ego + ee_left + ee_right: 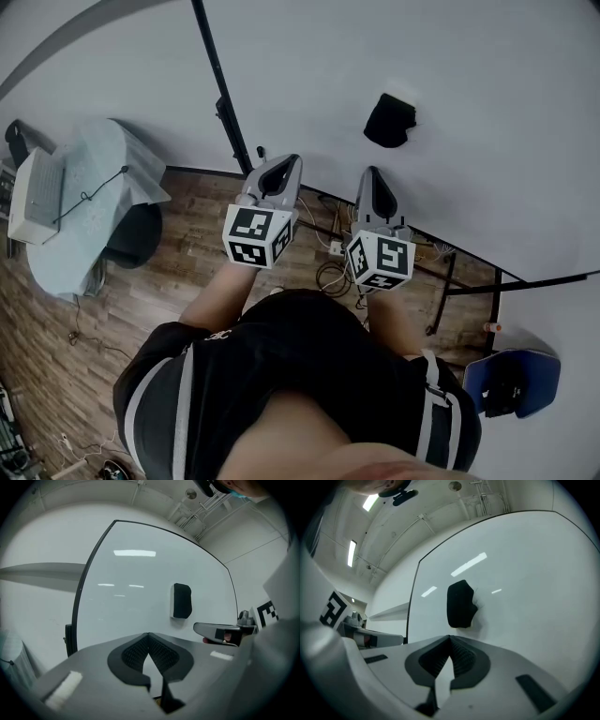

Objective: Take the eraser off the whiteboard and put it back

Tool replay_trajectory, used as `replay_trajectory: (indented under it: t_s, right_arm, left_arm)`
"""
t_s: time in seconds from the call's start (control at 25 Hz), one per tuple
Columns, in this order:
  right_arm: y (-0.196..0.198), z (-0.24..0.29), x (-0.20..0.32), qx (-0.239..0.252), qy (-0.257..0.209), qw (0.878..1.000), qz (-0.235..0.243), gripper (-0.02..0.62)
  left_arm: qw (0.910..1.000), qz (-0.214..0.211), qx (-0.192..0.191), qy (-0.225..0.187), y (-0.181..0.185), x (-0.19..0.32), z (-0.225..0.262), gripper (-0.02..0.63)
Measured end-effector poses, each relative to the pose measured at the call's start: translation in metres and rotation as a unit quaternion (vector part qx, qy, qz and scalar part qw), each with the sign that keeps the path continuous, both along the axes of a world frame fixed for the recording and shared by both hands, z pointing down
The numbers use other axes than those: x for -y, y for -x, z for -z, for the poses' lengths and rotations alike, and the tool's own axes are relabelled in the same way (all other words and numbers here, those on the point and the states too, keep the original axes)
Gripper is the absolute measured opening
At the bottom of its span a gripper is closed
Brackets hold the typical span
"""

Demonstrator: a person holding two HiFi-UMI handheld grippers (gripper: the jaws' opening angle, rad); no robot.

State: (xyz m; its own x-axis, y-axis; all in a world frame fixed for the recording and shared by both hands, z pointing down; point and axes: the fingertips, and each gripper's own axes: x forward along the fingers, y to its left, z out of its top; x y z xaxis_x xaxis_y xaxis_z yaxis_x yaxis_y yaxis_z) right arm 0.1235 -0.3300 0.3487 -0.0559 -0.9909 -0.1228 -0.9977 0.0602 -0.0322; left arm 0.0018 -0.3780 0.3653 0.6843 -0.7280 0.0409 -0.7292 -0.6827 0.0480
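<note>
Both tongs were found clenched and empty. On the left tongs (148, 635) the ribbed pads were pressed together tip to tip, with nothing caught between them. The same was seen on the right tongs (450, 638). In the head view the pair was held side by side in front of a person in a dark shirt (309, 366), each with its marker cube toward the body and its jaws pointed at the whiteboard (497, 131).

The eraser (389, 120), a black block, was stuck on the white surface of the board, apart from both tongs. In the right gripper view it was seen almost straight ahead, just above the closed jaws. In the left gripper view it was placed off to the right of the jaws. No contact between either pair of tongs and the eraser was shown.

The board's black frame (214, 70) was seen running down its left edge. To the left, a pale round table (89, 220) was set on the wooden floor (197, 281). Loose cables (330, 274) lay below the board, and a blue chair (539, 370) was seen at the lower right.
</note>
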Motion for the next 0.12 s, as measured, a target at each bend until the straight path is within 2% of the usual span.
replay_trajectory:
  t_s: [0.12]
  right_arm:
    - [0.0005,-0.0003,-0.0004,-0.001,0.001,1.000,0.001,0.005]
  left_arm:
    - [1.0000,0.001,-0.001,0.001,-0.0006,-0.0009,-0.0010,0.009]
